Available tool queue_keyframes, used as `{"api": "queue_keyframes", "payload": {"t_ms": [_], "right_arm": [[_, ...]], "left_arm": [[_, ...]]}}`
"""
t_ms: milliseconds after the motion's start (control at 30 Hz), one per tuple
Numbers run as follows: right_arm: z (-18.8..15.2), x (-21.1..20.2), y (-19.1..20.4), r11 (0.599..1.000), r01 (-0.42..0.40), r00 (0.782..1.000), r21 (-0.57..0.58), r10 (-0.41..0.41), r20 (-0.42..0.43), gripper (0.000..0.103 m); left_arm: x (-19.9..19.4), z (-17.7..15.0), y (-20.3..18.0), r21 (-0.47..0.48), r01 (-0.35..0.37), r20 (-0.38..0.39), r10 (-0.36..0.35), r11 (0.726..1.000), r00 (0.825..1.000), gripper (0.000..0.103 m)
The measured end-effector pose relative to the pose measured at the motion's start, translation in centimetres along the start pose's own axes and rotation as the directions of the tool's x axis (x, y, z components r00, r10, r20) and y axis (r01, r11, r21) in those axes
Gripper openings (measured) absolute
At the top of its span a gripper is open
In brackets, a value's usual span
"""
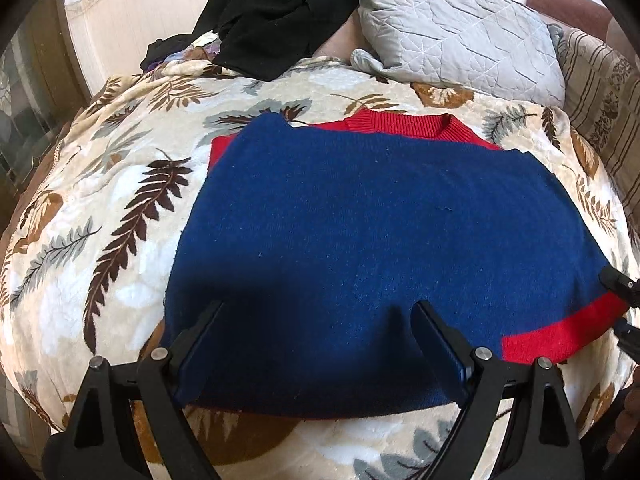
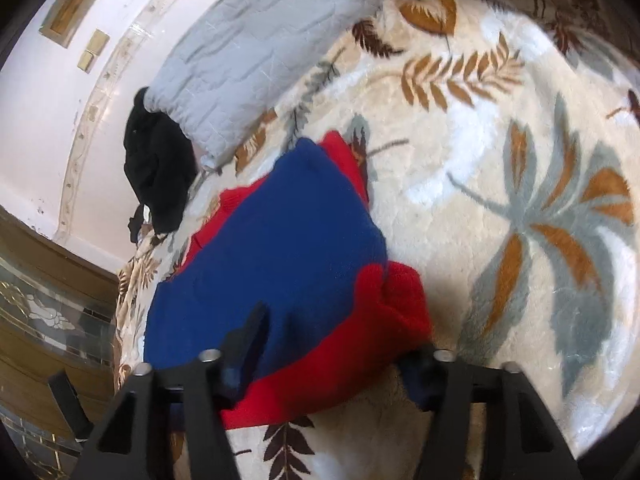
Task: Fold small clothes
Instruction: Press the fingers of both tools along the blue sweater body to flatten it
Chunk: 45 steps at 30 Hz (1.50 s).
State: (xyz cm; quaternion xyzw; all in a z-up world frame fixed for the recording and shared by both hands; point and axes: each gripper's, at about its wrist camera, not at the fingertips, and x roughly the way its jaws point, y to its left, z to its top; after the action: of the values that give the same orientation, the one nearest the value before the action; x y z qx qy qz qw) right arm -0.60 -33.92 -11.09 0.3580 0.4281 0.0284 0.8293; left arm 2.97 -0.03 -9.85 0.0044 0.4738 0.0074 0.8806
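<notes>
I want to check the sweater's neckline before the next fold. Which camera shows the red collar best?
The left wrist view: the red collar lies at the far edge of the blue and red sweater, sharp and unobstructed. The right wrist view is blurred and shows only red patches around the blue; no collar can be made out.

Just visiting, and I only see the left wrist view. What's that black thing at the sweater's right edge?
Observer: The right gripper; the sweater's red corner lies bunched between its fingers.
Operator: Is it gripping?
Observer: Cannot tell; one finger rests on the blue, the other is hidden behind red cloth.
Operator: Anything else I miss?
Observer: A gold frame on the wall.
</notes>
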Motion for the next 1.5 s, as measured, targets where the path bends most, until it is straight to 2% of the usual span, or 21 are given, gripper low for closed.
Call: {"api": "queue_keyframes", "payload": {"t_ms": [267, 300, 400, 467, 500, 533, 600, 667, 700, 800, 867, 933, 967, 1000, 1033, 1100, 1200, 1300, 1400, 1433, 1500], "right_arm": [[0.3, 0.0, 0.5, 1.0, -0.016, 1.0, -0.013, 0.016, -0.002, 0.071], [0.3, 0.1, 0.6, 1.0, -0.009, 1.0, -0.025, 0.009, -0.001, 0.069], [0.3, 0.5, 0.2, 1.0, 0.02, 0.999, -0.019, -0.021, -0.024, 0.053], [0.4, 0.1, 0.1, 1.0, 0.002, 1.0, -0.003, -0.002, -0.018, 0.053], [0.4, -0.1, 0.1, 1.0, -0.005, 1.0, 0.0, 0.005, -0.014, 0.054], [0.4, -0.3, 0.2, 1.0, -0.011, 1.0, 0.006, 0.011, -0.009, 0.066], [0.4, -0.2, 0.1, 1.0, -0.014, 1.0, 0.009, 0.014, 0.004, 0.08], [0.5, 0.9, -0.3, 1.0, 0.004, 1.0, 0.012, -0.004, -0.026, 0.08], [0.5, 1.1, -0.4, 1.0, 0.005, 1.0, 0.011, -0.005, -0.021, 0.077], [0.9, 1.0, 0.0, 0.999, 0.046, 0.998, -0.014, -0.047, -0.034, 0.024], [1.0, 0.8, 0.2, 0.998, 0.058, 0.998, -0.03, -0.059, -0.031, 0.024], [1.0, 1.0, 0.2, 0.998, 0.052, 0.997, -0.023, -0.053, -0.054, 0.028], [1.0, 0.9, 0.0, 0.998, 0.059, 0.996, -0.009, -0.06, -0.062, 0.028], [1.0, 0.7, -0.1, 0.998, 0.064, 0.996, -0.009, -0.064, -0.06, 0.036], [1.2, 0.2, -0.2, 0.997, 0.072, 0.996, -0.013, -0.072, -0.053, 0.058], [1.8, -1.5, -0.6, 0.996, 0.089, 0.996, -0.008, -0.089, -0.005, 0.078], [4.3, -3.1, -0.5, 0.993, 0.099, 0.995, -0.059, -0.098, 0.033, 0.078], [8.0, -0.7, 1.0, 0.991, 0.041, 0.997, -0.13, -0.049, -0.056, 0.078], [11.5, 5.1, 3.1, 0.948, 0.112, 0.981, -0.297, -0.153, -0.119, 0.078], [12.3, 6.9, 3.1, 0.938, 0.144, 0.972, -0.317, -0.194, -0.134, 0.078], [13.4, 10.0, 2.4, 0.941, 0.163, 0.955, -0.296, -0.226, -0.192, 0.078]], "left_arm": [[0.2, 0.4, -0.1, 0.004, 0.01, 0.001, -0.011, 1.0, 1.0, 0.091], [0.3, 0.4, -0.2, 0.006, 0.012, -0.001, -0.012, 1.0, 1.0, 0.091], [0.6, 0.5, -0.3, 0.009, 0.012, -0.008, -0.012, 1.0, 1.0, 0.091], [0.1, 0.7, -0.3, 0.002, 0.014, 0.012, -0.014, 1.0, 1.0, 0.091], [-0.2, 0.8, -0.3, -0.002, 0.015, 0.027, -0.015, 1.0, 1.0, 0.091], [-0.7, 0.9, -0.3, -0.009, 0.018, 0.054, -0.018, 1.0, 0.998, 0.091], [-0.4, 1.0, -0.5, -0.011, 0.028, 0.055, -0.027, 1.0, 0.998, 0.091], [1.9, 0.6, -1.3, 0.015, 0.034, -0.025, -0.034, 0.999, 0.999, 0.091], [3.0, 0.2, -1.7, 0.037, 0.018, -0.054, -0.016, 0.999, 0.998, 0.095], [2.4, 0.0, -2.0, 0.052, -0.005, -0.02, 0.006, 0.999, 1.0, 0.097], [1.0, 0.4, -1.6, 0.019, 0.03, 0.019, -0.03, 0.999, 0.999, 0.097], [0.2, 0.6, -1.6, 0.026, 0.018, 0.07, -0.019, 0.999, 0.997, 0.097], [0.6, 0.6, -1.6, 0.033, 0.017, 0.056, -0.019, 0.999, 0.998, 0.097], [1.3, 0.4, -1.6, 0.038, 0.019, 0.026, -0.02, 0.999, 0.999, 0.097], [2.7, 0.0, -1.4, 0.045, 0.014, -0.02, -0.013, 0.999, 1.0, 0.099], [2.8, -0.4, -1.4, 0.061, 0.012, 0.016, -0.013, 0.998, 1.0, 0.101], [2.7, -0.7, -1.2, 0.065, 0.015, 0.027, -0.017, 0.998, 0.999, 0.101], [2.9, -1.0, -1.3, 0.065, 0.008, 0.042, -0.01, 0.998, 0.999, 0.102], [2.7, -1.2, -1.3, 0.063, 0.007, 0.054, -0.01, 0.998, 0.998, 0.102], [2.9, -1.2, -1.3, 0.064, 0.007, 0.055, -0.01, 0.998, 0.998, 0.102], [2.9, -1.2, -1.4, 0.066, 0.007, 0.056, -0.011, 0.998, 0.998, 0.103]]}}
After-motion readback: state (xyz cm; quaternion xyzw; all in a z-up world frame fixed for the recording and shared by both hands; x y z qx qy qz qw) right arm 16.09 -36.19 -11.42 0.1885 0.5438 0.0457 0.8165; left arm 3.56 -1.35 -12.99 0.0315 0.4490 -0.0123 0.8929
